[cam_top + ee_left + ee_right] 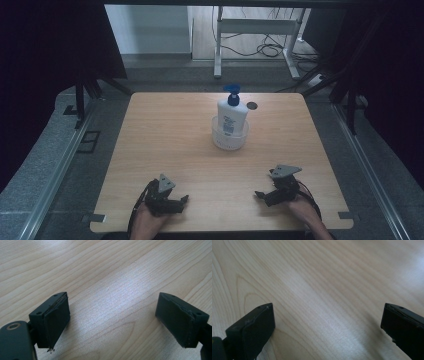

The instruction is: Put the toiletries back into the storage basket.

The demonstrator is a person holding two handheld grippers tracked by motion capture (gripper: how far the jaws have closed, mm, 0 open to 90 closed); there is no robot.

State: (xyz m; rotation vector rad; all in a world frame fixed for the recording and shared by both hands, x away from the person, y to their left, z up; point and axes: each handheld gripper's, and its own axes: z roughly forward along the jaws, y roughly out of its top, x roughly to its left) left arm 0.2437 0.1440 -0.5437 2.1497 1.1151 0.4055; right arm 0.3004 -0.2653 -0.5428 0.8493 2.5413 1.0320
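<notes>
The bottle (232,114) stands upright in a bowl (229,138) nearer the surface's (165,145) far edge, well apart from both tongs. Left tongs (182,201) and right tongs (261,194) sit released near the near edge, grasping nothing.

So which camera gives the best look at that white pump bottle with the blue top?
The high view: the white pump bottle stands whole in a clear round tub. Both gripper views face bare wooden table.

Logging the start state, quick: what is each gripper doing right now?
Left gripper: open, jaws wide apart over the bare table, holding nothing.
Right gripper: open, jaws wide apart, holding nothing.
</notes>
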